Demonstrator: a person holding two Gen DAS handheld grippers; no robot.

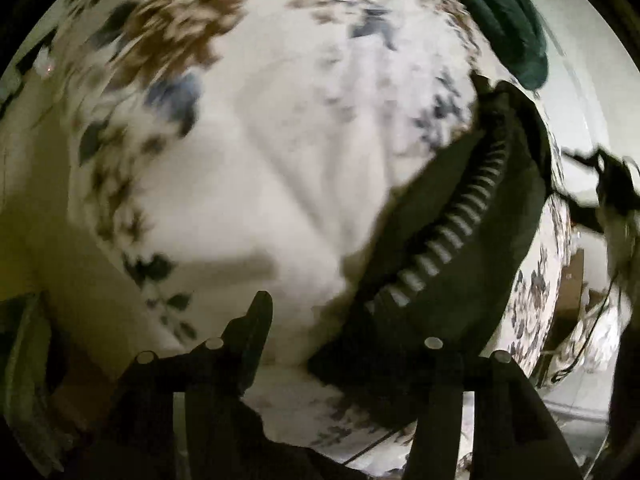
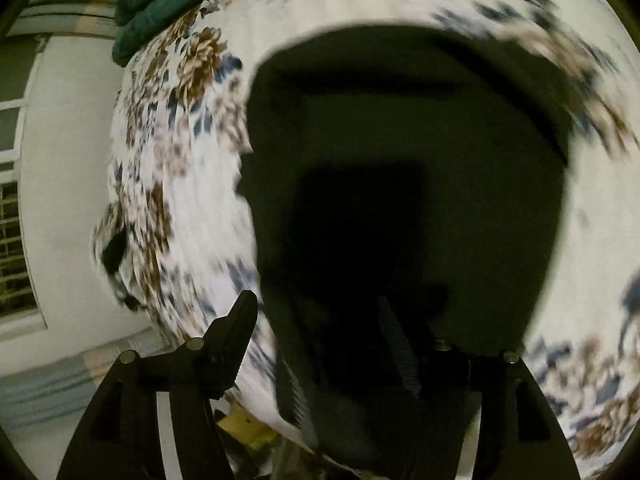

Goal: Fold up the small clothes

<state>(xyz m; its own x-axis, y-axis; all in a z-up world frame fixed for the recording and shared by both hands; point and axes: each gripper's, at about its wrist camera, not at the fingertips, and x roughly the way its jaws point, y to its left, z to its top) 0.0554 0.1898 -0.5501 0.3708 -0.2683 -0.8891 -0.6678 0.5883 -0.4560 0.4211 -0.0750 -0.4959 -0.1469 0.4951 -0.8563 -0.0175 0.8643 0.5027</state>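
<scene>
Left wrist view: one dark garment on the bed

You have one dark garment (image 1: pixel 460 240) lying on one floral bedsheet (image 1: pixel 280 160), one green blanket (image 1: pixel 500 12) beyond. Your left tongs (image 1: pixel 348 344) and right tongs (image 2: pixel 352 332) both stand apart, gripping nothing; the garment lies between the right fingers.

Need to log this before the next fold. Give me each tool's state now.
Left tool: open, dark ribbed-band garment at its right finger, not gripped.
Right tool: open, over the dark garment.

Lots of free room on the flowery bed sheet (image 1: pixel 280 152) to the left. Blocked on the right by dark clothes (image 1: pixel 460 240) and green blanket (image 1: pixel 500 8).
</scene>
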